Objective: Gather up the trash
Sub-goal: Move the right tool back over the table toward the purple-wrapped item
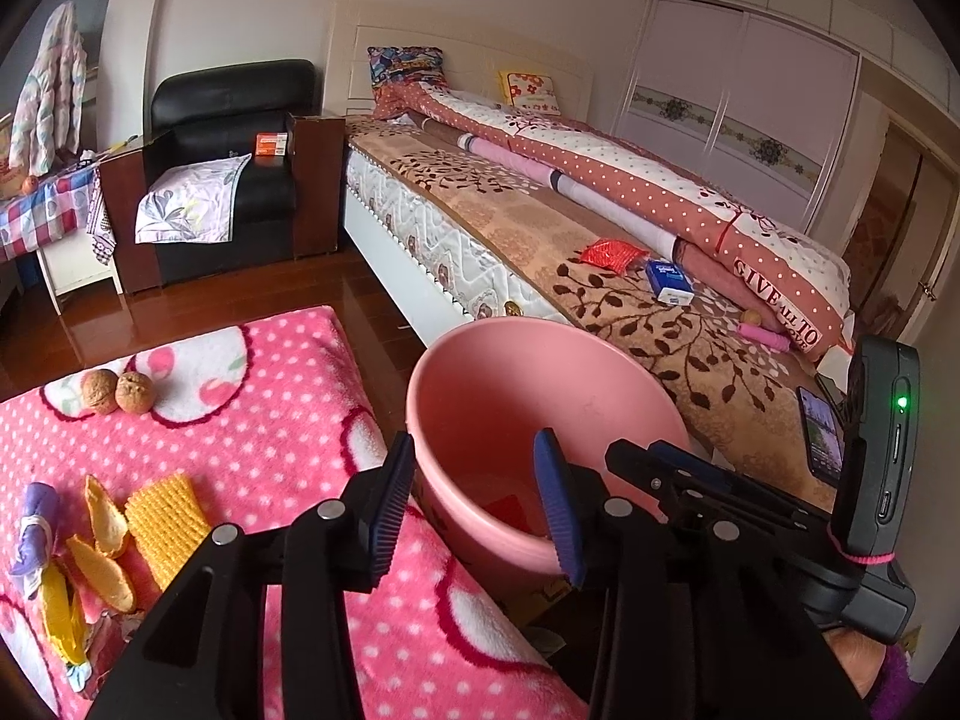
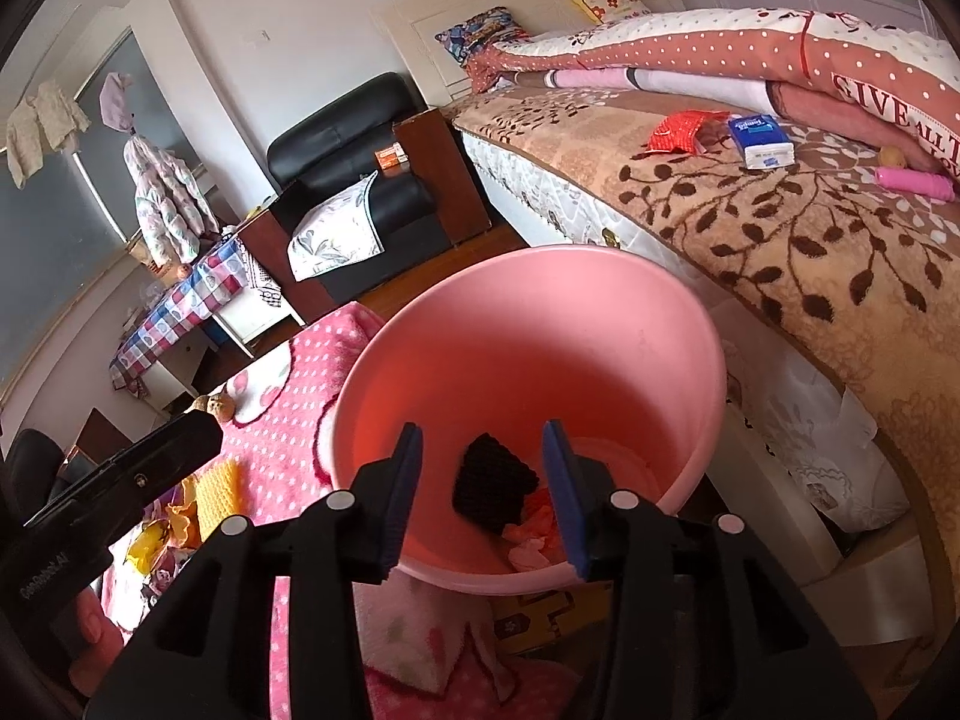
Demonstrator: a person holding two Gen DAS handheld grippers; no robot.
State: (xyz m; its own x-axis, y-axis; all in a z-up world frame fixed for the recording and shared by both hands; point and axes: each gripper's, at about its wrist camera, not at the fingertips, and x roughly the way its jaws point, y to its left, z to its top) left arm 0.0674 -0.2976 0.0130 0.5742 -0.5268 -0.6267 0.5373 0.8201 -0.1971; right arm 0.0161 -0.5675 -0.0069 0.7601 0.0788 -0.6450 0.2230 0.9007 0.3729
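A pink bucket [image 1: 480, 372] stands between the pink polka-dot blanket [image 1: 270, 420] and the bed. In the right wrist view the bucket [image 2: 456, 324] holds a black knitted piece [image 2: 492, 474] and pink crumpled scraps [image 2: 534, 534]. My left gripper [image 1: 477, 504] is open and empty over the bucket's near rim. My right gripper [image 2: 483, 498] is open and empty above the bucket's inside. On the blanket lie orange peels [image 1: 102, 534], a yellow knitted piece [image 1: 165, 519], a banana peel [image 1: 63, 612], a purple wrapper [image 1: 33, 534] and two walnuts [image 1: 117, 391].
The bed [image 1: 660, 312] on the right carries a red packet [image 1: 612, 253], a blue tissue pack [image 1: 669, 281] and a pink roll [image 1: 762, 336]. A black armchair [image 1: 228, 138] and a checked table [image 1: 48, 210] stand at the back, on a wooden floor.
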